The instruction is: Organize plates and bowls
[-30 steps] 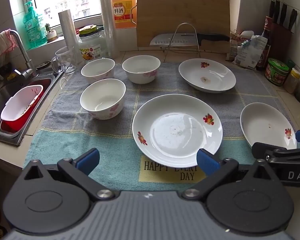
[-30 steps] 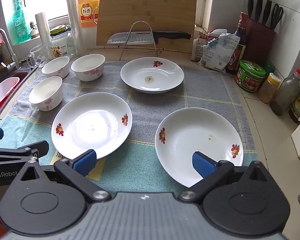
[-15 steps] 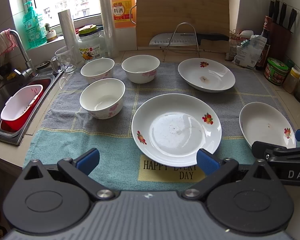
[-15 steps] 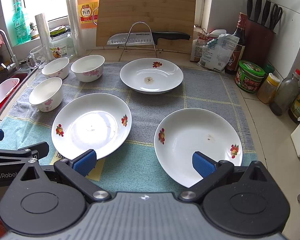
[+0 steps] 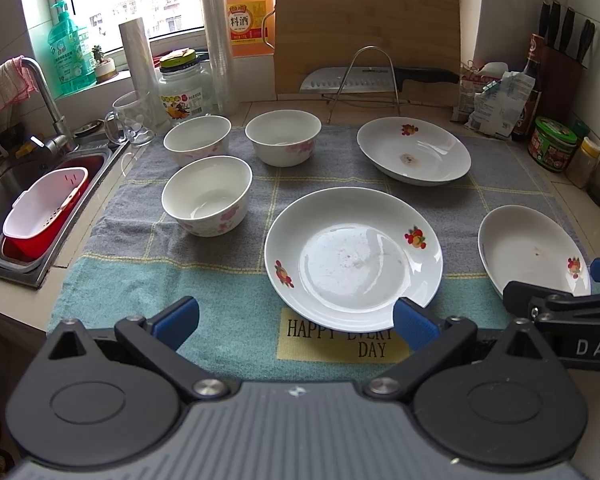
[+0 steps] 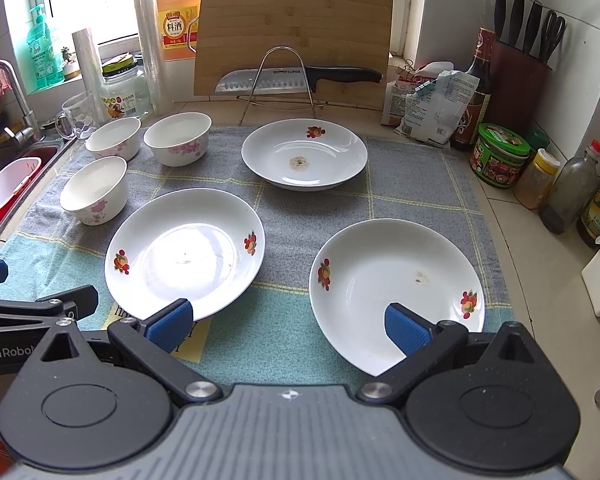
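While held low over the near edge of the towel [image 5: 228, 272], left gripper [image 5: 296, 320] spread wide and empty, level, pointing toward the window, its right blue pad overlapping the near rim of the middle plate [image 5: 352, 264]. Right gripper [image 6: 288, 326] likewise wide apart and empty, level, its right pad over the near-right plate [image 6: 396, 288], its left pad at the rim of the middle plate. Each gripper seen side-on at the edge of the other's view. Far plate [image 6: 304, 158] near the knife rack [image 6: 280, 76], with a brownish mark at its centre. Three bowls [image 5: 206, 194] grouped on the left of the towel, apart from one another. Near rims of two plates hidden behind the pads; contact not discernible. Printed words on the towel partly covered by the middle plate. Hands holding the grippers out of view.
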The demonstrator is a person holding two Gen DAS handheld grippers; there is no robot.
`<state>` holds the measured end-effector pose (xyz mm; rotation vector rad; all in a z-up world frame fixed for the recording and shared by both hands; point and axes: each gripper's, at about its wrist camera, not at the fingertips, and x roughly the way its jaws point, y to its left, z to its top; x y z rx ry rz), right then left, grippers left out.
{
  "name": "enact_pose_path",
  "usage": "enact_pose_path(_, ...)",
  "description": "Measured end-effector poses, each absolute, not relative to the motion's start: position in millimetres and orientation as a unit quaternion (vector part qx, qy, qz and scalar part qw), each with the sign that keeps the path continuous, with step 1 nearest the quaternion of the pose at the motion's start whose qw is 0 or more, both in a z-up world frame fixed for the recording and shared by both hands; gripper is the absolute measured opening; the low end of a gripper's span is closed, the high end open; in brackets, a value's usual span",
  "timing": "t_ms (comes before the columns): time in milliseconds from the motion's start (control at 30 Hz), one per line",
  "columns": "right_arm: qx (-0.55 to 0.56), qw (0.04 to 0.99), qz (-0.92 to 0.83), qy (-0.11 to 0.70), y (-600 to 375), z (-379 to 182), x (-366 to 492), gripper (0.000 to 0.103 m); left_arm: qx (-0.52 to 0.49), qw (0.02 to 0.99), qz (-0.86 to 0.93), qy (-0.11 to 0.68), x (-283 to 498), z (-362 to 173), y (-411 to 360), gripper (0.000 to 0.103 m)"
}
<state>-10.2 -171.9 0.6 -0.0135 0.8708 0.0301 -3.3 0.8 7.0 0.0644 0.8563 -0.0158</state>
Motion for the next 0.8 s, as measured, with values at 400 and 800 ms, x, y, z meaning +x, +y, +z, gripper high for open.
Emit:
enact_pose_path(400, -0.007, 0.907, 0.015, 0.42, -171.5, 1.0, -11.2, 0.103, 0.031, 0.909, -0.007, 0.415, -4.4, 7.6, 1.8, 0.102)
enact_pose_path(800, -0.006, 0.908, 0.015, 0.418, -172.7, 2.1, -12.8, 0.103, 0.03, 0.909, -0.007, 0.415, -5.1, 7.9, 1.7, 0.102)
